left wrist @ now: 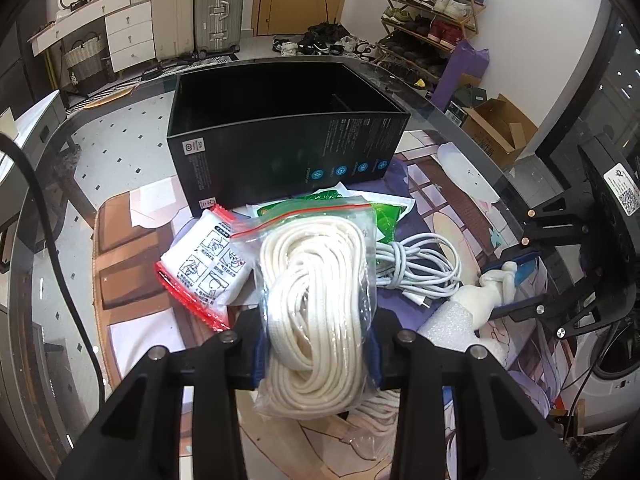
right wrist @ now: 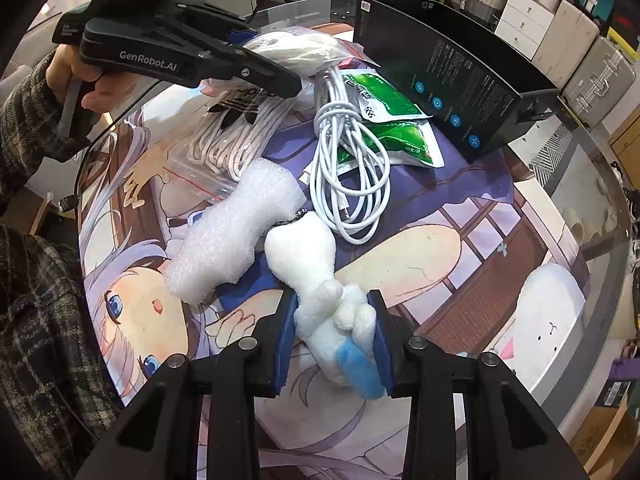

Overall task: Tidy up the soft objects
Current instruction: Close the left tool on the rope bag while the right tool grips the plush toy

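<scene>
A clear zip bag of coiled white rope (left wrist: 320,292) sits between the blue pads of my left gripper (left wrist: 316,348), which is shut on it and holds it a little above the printed mat. The same bag (right wrist: 296,48) shows in the right wrist view under the left gripper (right wrist: 288,76). My right gripper (right wrist: 332,332) is shut on a white plush toy (right wrist: 312,264) with a blue part; in the left wrist view that right gripper (left wrist: 516,280) and the toy (left wrist: 486,296) are at the right. An open black box (left wrist: 280,128) stands behind the pile.
On the mat lie a white foam piece (right wrist: 232,232), a coiled white cable (right wrist: 348,168), green packets (right wrist: 384,120), a white packet with red edges (left wrist: 208,268) and a second bag of rope (right wrist: 236,132). A hand (right wrist: 72,76) in a plaid sleeve holds the left gripper. The glass table edge (right wrist: 600,152) curves at the right.
</scene>
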Demonstrator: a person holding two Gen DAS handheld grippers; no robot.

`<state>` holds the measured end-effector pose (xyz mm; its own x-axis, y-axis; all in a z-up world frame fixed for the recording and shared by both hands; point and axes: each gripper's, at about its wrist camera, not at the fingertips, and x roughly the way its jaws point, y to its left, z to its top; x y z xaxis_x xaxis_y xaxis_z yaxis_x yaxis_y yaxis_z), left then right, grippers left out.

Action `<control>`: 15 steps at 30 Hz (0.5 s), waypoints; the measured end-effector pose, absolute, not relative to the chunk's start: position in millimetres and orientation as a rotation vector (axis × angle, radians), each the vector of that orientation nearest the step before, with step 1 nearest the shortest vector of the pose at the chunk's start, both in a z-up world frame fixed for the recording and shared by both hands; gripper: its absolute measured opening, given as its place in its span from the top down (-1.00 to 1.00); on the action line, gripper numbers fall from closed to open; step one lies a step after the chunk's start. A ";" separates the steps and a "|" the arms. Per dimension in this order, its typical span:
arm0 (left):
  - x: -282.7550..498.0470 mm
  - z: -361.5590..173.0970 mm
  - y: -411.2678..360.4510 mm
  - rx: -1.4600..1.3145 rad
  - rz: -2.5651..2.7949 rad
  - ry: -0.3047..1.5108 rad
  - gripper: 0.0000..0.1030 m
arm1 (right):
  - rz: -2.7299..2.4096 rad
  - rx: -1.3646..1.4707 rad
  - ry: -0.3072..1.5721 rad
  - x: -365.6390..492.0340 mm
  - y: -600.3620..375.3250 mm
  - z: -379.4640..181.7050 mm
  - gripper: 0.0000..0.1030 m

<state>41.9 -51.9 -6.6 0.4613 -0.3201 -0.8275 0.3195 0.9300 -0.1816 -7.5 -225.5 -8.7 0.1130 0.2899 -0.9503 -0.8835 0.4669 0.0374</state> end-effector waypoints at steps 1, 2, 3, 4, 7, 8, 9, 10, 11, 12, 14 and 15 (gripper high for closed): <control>40.9 -5.7 -51.6 -0.001 -0.394 1.016 0.29 | 0.951 -0.635 1.145 -6.7 -227.4 -6.1 0.32; 40.2 -4.9 -51.1 -0.004 -0.394 1.015 0.29 | 0.945 -0.622 1.144 -5.8 -229.1 -3.5 0.32; 39.7 -4.4 -51.2 -0.010 -0.396 1.018 0.30 | 0.941 -0.609 1.141 -3.6 -232.3 0.8 0.32; 39.4 -4.0 -50.7 -0.017 -0.400 1.025 0.30 | 0.938 -0.598 1.139 -3.3 -234.7 4.1 0.32; 37.9 -3.2 -49.2 -0.026 -0.378 1.037 0.30 | 0.933 -0.589 1.141 -5.8 -240.4 11.5 0.32; 37.4 -2.1 -49.2 -0.022 -0.372 1.036 0.30 | 0.930 -0.590 1.134 -6.7 -241.9 14.2 0.32; 36.3 -1.1 -49.5 -0.021 -0.372 1.033 0.30 | 0.927 -0.583 1.134 -6.7 -243.5 16.8 0.32; 35.2 0.2 -49.4 -0.019 -0.373 1.029 0.30 | 0.922 -0.574 1.133 -6.4 -244.5 19.7 0.32; 34.0 1.7 -50.2 -0.013 -0.372 1.025 0.30 | 0.915 -0.562 1.132 -5.5 -245.7 22.7 0.32; 33.0 3.4 -50.5 -0.007 -0.370 1.019 0.30 | 0.910 -0.549 1.134 -3.4 -245.4 26.8 0.32; 30.9 7.0 -50.8 0.002 -0.363 1.007 0.30 | 0.898 -0.532 1.123 -0.9 -246.8 34.0 0.32; 30.2 8.5 -50.7 0.004 -0.360 1.003 0.30 | 0.892 -0.530 1.115 -1.0 -245.1 35.7 0.32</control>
